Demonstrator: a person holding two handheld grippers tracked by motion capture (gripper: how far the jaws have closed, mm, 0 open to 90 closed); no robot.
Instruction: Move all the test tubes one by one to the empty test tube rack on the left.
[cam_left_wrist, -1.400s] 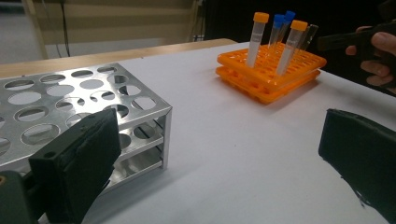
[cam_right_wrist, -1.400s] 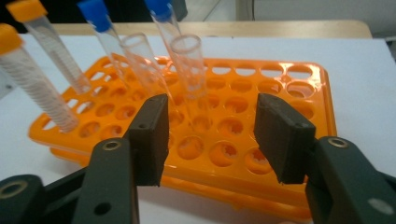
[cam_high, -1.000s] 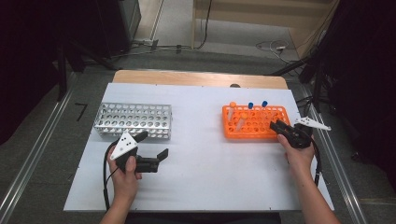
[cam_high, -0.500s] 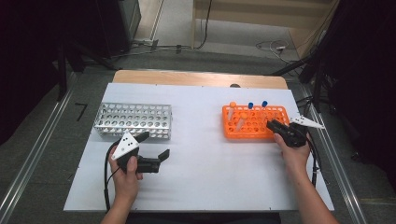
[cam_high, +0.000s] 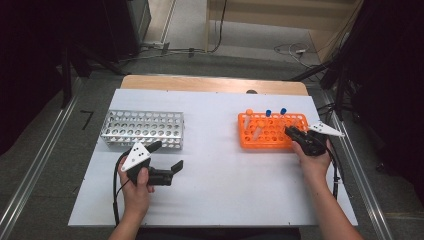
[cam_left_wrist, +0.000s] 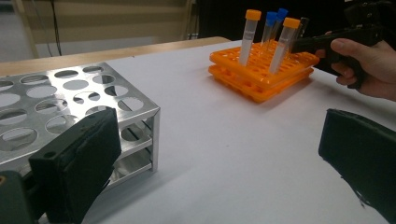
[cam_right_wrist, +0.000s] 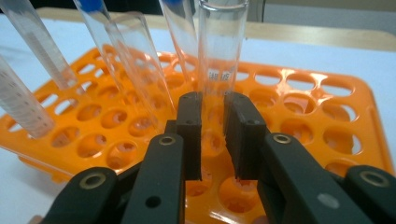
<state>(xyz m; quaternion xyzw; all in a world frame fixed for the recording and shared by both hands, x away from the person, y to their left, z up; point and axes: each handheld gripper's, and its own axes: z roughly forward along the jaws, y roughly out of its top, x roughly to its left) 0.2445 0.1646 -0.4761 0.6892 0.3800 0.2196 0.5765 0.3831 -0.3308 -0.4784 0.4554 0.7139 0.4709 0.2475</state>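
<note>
One uncapped clear tube (cam_right_wrist: 218, 51) stands upright in the orange rack (cam_right_wrist: 355, 98) at the table's right, right gripper (cam_right_wrist: 212, 122) having just closed on its lower wall; left gripper (cam_left_wrist: 219, 158) gapes idle beside the metal rack (cam_left_wrist: 70, 100). Likely light, rigid, slick and breakable; hold mid-wall, lift straight up.

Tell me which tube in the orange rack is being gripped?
The clear uncapped glass tube, standing upright between the right hand-held gripper; the other tubes wear coloured caps.
</note>
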